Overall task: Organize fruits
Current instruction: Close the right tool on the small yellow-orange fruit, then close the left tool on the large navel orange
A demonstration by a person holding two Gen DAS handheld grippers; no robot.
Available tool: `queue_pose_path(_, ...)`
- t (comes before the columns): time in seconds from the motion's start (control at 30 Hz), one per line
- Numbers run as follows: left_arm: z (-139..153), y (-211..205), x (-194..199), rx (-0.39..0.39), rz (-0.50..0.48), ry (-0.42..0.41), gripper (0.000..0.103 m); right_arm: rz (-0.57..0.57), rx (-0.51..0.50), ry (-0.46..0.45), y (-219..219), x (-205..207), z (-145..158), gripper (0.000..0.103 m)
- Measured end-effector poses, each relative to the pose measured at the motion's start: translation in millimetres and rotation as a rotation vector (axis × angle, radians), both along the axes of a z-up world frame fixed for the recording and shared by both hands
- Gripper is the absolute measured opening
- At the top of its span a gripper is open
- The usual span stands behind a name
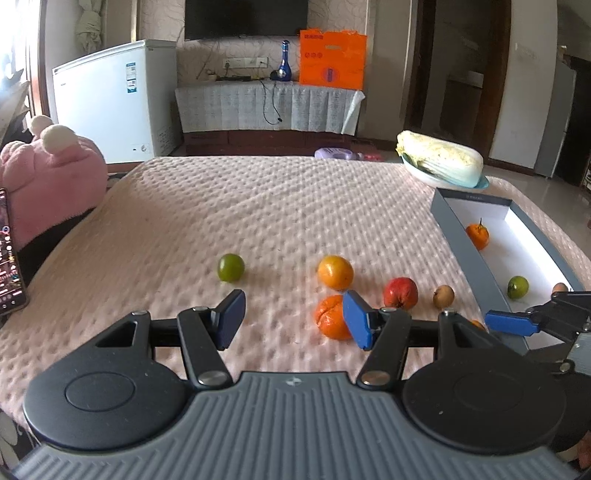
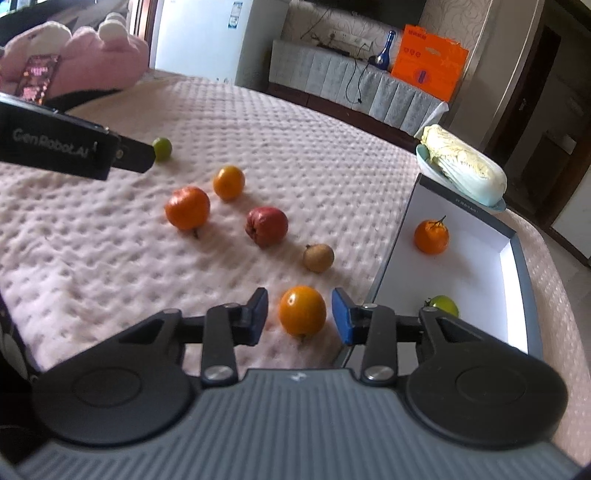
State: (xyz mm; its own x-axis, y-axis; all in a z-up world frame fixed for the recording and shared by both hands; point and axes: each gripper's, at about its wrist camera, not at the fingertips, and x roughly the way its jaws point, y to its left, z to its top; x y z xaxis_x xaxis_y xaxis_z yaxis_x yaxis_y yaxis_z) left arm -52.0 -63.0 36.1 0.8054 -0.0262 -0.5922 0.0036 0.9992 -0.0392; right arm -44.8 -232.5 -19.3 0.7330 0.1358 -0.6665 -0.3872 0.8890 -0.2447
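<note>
Pink dimpled blanket (image 1: 258, 206) covers the whole work surface, w/ loose fruit in a rough row mid-to-near: green lime (image 1: 231, 267) far left, yellow-orange fruit (image 1: 335, 272) and wrinkled tangerine (image 1: 332, 317) centre, red apple (image 1: 400, 292) and small brown fruit (image 1: 443, 296) to the right. Grey box w/ white inside (image 1: 517, 240) sits along the right edge, holding a stemmed tangerine (image 1: 477, 235) at its far end and a green fruit (image 1: 518, 287) nearer. Beyond it, a plate w/ napa cabbage (image 1: 439, 158). Left gripper (image 1: 295, 317) hovers over the blanket, jaws about half apart, nothing between them; its right pad overlaps the wrinkled tangerine in view. Right gripper (image 2: 300, 314) straddles an orange round fruit (image 2: 302, 311) next to the box's near-left corner, small gaps showing both sides, pads not pressing it. Room: pink plush (image 1: 48, 177) and phone (image 1: 9, 254) at left, white chest freezer (image 1: 114, 99), cloth-draped cabinet (image 1: 266, 107) w/ blue bottle (image 1: 283, 62) and orange bag (image 1: 332, 59), dark TV (image 1: 245, 18) on the far wall.
</note>
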Motion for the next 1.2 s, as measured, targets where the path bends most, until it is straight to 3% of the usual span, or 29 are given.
queue_pose_path(0.2,-10,-11,6,0.014,-0.029,0.020,0.065,0.014,-0.071,0.006,5,2,-8,0.033)
queue_pose_path(0.37,-16,-16,12,0.030,-0.032,0.034,0.065,0.025,-0.043,0.014,1,2,-5,0.032)
queue_pose_path(0.8,-36,-29,33,0.037,-0.025,0.076,0.065,-0.014,0.242,-0.014,-35,-6,27,0.032)
queue_pose_path(1.0,-47,-38,41,0.049,-0.028,0.096,0.064,-0.019,0.295,-0.007,-43,-5,31,0.032)
queue_pose_path(1.2,-54,-42,47,0.048,-0.027,0.113,0.056,-0.014,0.316,-0.007,-43,-4,33,0.032)
